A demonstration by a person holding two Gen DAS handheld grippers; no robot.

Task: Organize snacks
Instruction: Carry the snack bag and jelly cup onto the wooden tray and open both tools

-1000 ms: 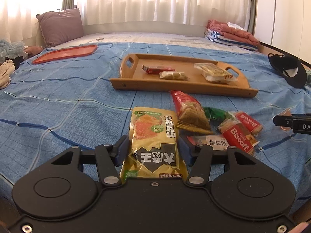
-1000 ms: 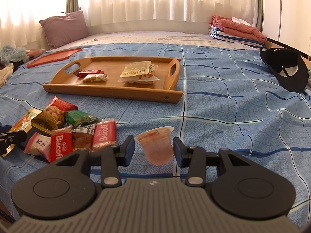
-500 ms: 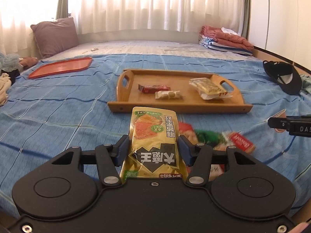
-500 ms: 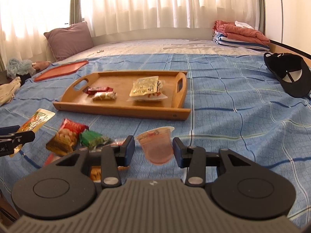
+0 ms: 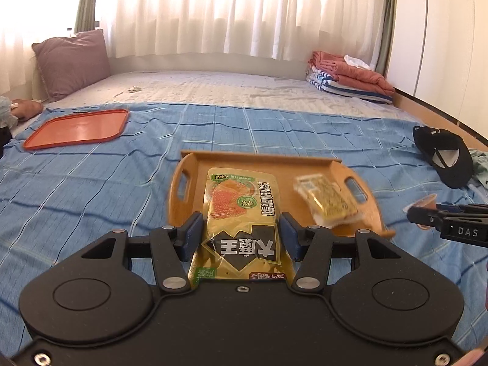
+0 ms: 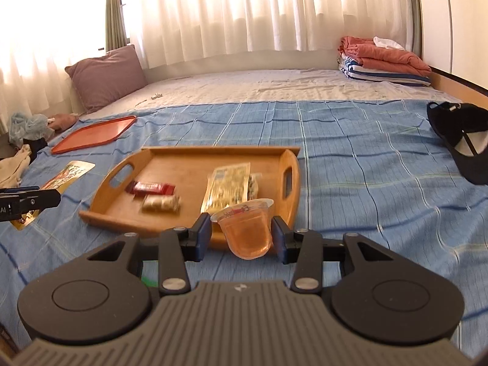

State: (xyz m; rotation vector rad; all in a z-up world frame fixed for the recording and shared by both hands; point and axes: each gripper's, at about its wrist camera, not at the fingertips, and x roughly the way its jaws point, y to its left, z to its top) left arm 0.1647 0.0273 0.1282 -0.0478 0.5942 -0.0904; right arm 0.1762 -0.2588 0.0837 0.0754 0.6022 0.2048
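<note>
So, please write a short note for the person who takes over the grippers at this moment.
Left gripper: shut on a yellow snack bag, in the air before the wooden tray.
Right gripper: shut on an orange jelly cup, near the tray's front edge.
Done: a red bar, a pale biscuit pack and a yellow packet lie in the tray.
Left: set the bag and the cup in the tray.

A blue bedspread (image 6: 366, 158) crossed by pale and dark check lines lay under a honey-brown wooden tray (image 6: 189, 164). The snack bag (image 5: 241, 222) was yellow — with a black panel and white characters — and the jelly cup (image 6: 247, 231) translucent orange. A flat tray (image 5: 76, 128) was orange-red, the pillow (image 6: 106, 76) mauve, the cap (image 6: 460, 140) black.
</note>
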